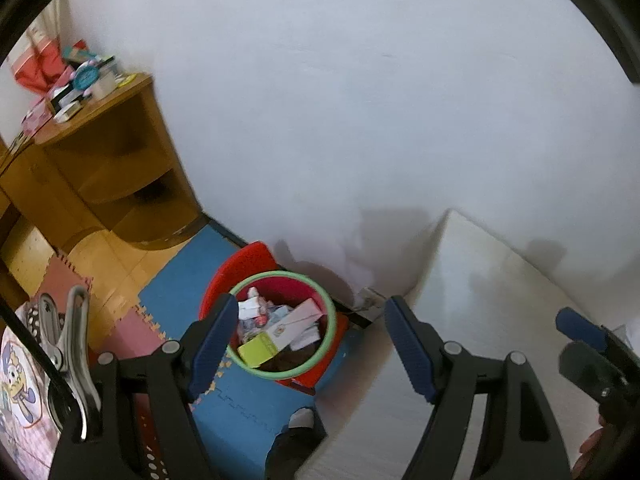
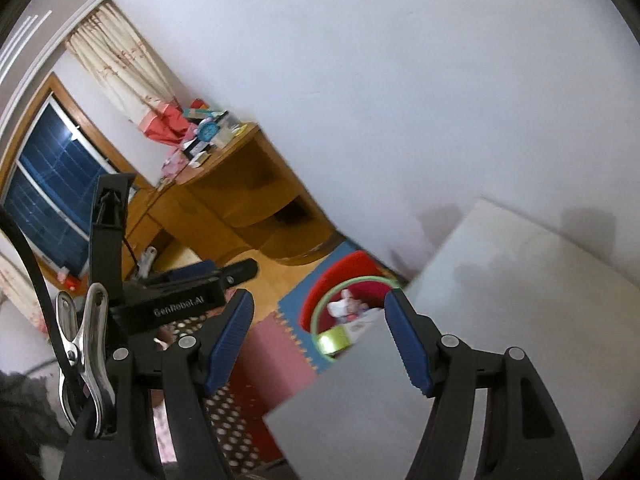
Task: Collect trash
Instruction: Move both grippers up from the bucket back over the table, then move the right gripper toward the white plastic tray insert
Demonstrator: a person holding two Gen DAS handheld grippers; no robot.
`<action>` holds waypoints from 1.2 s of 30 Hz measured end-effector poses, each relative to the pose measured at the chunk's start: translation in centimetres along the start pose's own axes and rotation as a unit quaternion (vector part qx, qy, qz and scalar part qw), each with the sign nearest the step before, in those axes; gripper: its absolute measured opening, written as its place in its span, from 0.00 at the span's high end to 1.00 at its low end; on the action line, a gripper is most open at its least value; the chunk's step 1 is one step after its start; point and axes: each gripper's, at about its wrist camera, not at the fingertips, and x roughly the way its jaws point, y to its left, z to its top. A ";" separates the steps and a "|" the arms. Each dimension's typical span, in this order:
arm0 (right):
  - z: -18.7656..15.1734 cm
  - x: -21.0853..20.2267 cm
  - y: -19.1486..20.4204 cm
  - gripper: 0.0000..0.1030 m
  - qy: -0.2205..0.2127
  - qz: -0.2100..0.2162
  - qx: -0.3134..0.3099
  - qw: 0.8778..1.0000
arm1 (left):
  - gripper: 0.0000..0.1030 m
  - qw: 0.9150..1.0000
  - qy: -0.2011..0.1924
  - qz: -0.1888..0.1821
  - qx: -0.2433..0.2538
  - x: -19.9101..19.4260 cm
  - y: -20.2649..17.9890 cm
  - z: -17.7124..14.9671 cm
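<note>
A red trash bin [image 1: 325, 344] with a pale green rim stands on the floor at the corner of a white table. It holds several boxes, among them a yellow-green box [image 1: 259, 350] and a white carton [image 1: 298, 320], plus crumpled paper. My left gripper [image 1: 311, 320] hovers above the bin, open, with nothing between its blue pads. A blue pad [image 1: 580, 330] of my right gripper shows at the right edge. In the right wrist view my right gripper [image 2: 319, 336] is open and empty, with the bin [image 2: 340, 280] beyond it, partly hidden by the table corner. The left gripper's fingers [image 2: 196, 270] show at the left.
The white table [image 1: 480, 300] fills the right side, against a white wall. A wooden desk [image 1: 120, 152] with cluttered top and a blue clock [image 1: 86, 74] stands at the left. Blue foam mats [image 1: 188, 276] and pink ones cover the floor. A person's foot [image 1: 296, 436] is by the table.
</note>
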 end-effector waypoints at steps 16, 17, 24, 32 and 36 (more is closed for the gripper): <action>-4.0 -12.5 -11.2 0.33 -0.092 -0.073 0.109 0.987 | 0.24 0.984 -0.038 -0.095 0.146 -3.5 -18.5 0.4; -4.3 -13.1 -11.7 0.33 -0.095 -0.074 0.113 0.986 | 0.24 0.982 -0.039 -0.100 0.156 -3.6 -19.5 0.2; -4.9 -16.3 -14.3 0.33 -0.107 -0.083 0.118 0.984 | 0.24 0.972 -0.046 -0.124 0.196 -4.6 -25.9 -1.4; -6.1 -20.1 -17.8 0.33 -0.117 -0.081 0.125 0.982 | 0.25 0.971 -0.057 -0.124 0.198 -5.4 -30.4 -2.8; -6.5 -21.9 -19.4 0.33 -0.138 -0.097 0.126 0.978 | 0.25 0.964 -0.072 -0.112 0.232 -5.6 -32.6 -3.3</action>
